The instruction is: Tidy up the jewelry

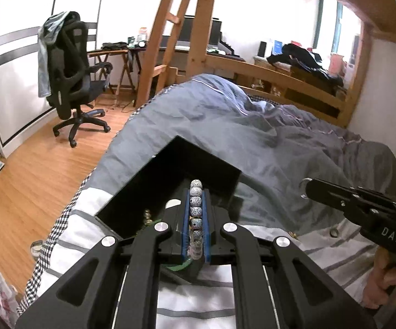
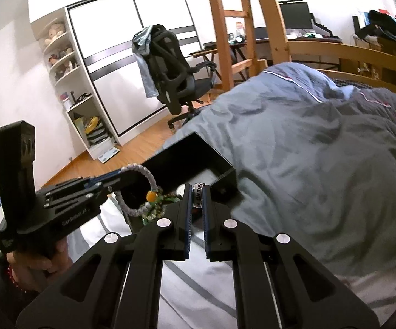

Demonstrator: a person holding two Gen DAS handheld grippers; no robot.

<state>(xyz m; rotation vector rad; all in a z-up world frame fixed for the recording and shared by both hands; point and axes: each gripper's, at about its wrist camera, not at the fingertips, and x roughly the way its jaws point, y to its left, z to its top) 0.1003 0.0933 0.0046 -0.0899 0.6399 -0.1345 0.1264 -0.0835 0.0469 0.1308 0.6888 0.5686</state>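
**Depositing jewelry into the box**

On the grey duvet (image 2: 321, 148) sits the open black box (image 2: 220, 175). Left gripper (image 1: 196, 192) clamps the beaded bracelet (image 1: 196, 213) above it; right gripper (image 2: 197, 194) pinches a ring (image 2: 198, 193) near its rim. Lower each inside the walls before releasing.

Landmark: a grey duvet (image 1: 225, 126) is spread over the bed.
Office chair (image 1: 71, 82): seen beyond the duvet's far left edge, draped with a grey garment (image 1: 44, 52).
Wooden ladder (image 1: 176, 35): rising behind the duvet.
Monitor (image 2: 294, 15): beyond the ladder, on a desk.
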